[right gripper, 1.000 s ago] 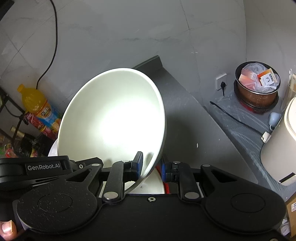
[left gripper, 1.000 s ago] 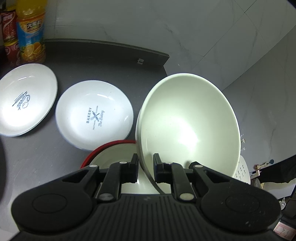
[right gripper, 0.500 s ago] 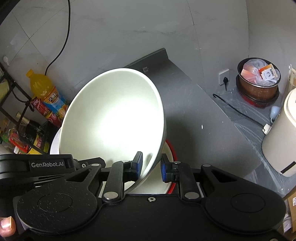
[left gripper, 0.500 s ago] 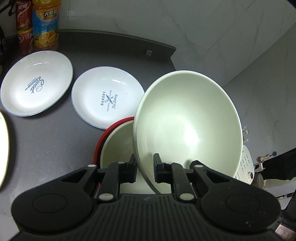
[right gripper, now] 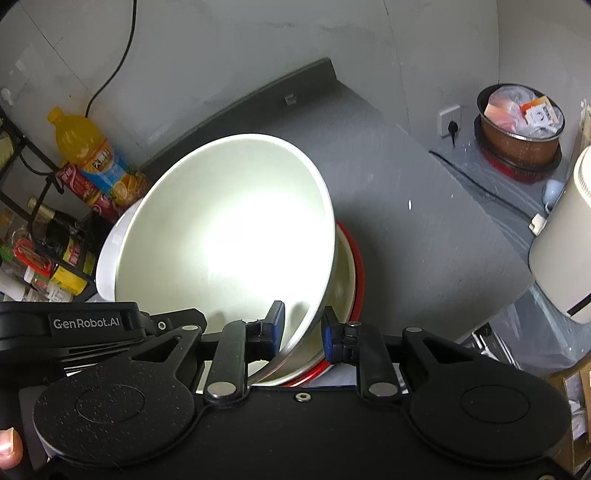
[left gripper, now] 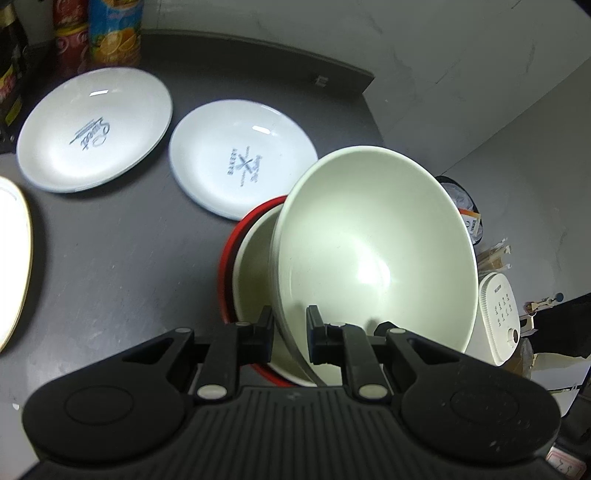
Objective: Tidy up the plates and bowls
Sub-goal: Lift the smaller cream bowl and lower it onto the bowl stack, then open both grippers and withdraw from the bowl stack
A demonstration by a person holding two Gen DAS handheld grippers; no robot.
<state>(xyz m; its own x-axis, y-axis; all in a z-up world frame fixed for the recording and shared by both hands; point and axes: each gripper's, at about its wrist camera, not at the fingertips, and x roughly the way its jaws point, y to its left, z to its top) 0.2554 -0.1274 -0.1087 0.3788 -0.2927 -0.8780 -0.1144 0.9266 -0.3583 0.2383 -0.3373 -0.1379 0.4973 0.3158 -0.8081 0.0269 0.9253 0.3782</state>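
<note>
two plates side by side, behind bowls

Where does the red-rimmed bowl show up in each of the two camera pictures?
Left wrist: red-rimmed bowl sits centre-left, half hidden behind the tilted white bowl.
Right wrist: red-rimmed bowl peeks out lower centre-right, under the white bowl.
Shared landmark: the orange drink bottle by the wall.

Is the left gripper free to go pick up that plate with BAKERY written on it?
Probably not yet. The left gripper is shut on the cream bowl, so its jaws are occupied, though the BAKERY plate lies uncovered on the counter.
</note>
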